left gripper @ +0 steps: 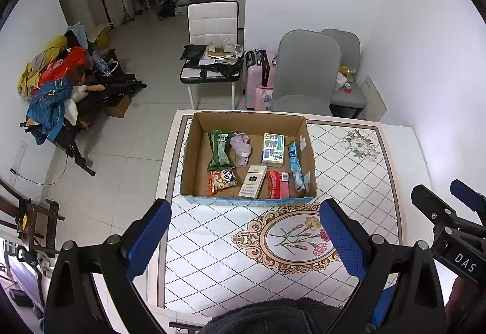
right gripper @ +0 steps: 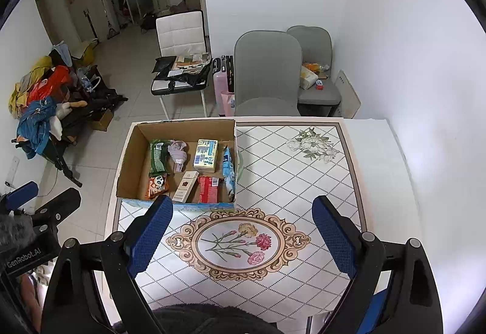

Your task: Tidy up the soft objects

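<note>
Cardboard box point(left gripper: 194, 158) holds packets (both grippers' fingers point(left gripper: 148, 240) spread).

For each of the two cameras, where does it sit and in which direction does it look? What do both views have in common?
Left wrist: sits on the left gripper, looking forward and down over the table at the cardboard box; its blue fingers stand wide apart, and the right gripper shows at the right edge.
Right wrist: sits on the right gripper, same direction, box further left; left gripper at the left edge.
Shared: box, table, grey chairs, a dark fuzzy sleeve at the bottom.
</note>
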Tool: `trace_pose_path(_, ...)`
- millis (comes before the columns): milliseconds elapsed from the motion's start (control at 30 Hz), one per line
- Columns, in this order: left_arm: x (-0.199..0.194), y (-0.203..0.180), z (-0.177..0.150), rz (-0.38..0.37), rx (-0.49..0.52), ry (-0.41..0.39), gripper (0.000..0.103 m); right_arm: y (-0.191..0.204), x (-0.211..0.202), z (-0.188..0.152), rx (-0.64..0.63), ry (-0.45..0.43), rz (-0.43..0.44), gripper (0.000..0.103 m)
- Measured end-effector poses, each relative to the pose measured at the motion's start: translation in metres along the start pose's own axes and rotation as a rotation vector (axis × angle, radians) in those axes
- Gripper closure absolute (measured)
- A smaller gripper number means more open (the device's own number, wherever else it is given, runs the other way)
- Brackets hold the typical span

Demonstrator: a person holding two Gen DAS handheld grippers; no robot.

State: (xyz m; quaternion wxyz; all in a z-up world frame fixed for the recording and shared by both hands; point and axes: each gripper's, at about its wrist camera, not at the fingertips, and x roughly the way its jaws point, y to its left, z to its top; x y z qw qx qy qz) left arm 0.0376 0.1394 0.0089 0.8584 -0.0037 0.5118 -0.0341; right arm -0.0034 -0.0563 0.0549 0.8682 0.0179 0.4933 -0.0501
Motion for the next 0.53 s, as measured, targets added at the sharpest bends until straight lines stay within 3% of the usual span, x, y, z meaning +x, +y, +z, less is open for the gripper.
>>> trace_pose_path(533,-0.0023,-0.0043,0.0,-0.01,-0.009,-0.008,0.003,0.0004,-0.0001,-0.0002,0.001,0.0,0.001,0.008)
